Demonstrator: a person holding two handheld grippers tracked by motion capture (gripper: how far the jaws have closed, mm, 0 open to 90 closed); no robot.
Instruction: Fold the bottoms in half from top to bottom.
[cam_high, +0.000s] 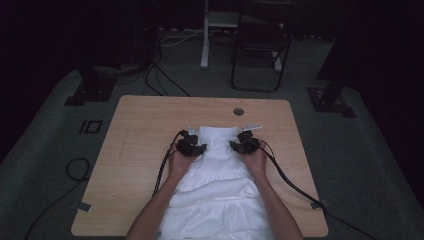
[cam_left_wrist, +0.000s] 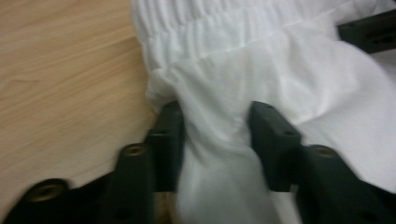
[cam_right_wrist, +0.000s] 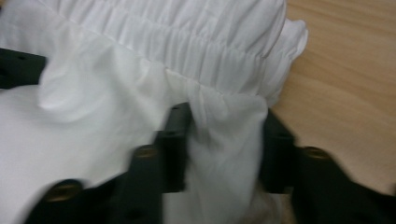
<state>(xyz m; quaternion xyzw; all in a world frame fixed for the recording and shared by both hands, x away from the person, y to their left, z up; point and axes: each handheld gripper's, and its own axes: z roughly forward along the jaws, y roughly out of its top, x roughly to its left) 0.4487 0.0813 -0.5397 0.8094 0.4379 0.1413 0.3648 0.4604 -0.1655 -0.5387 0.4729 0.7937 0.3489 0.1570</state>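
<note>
Dim room, wooden table (cam_high: 145, 130) with a white gathered skirt (cam_high: 220, 185) spread on it. From above, the left gripper (cam_high: 191, 146) and right gripper (cam_high: 244, 145) flank its elastic waistband (cam_left_wrist: 210, 28). Each gripper view shows a bunched fold pinched between half-closed jaws, just below that waistband.

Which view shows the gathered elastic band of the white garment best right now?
The right gripper view: the elastic band runs across the frame, pleats clear. The left gripper view shows a shorter stretch along its top edge. In the high view it is a small strip between the left gripper and right gripper.
</note>
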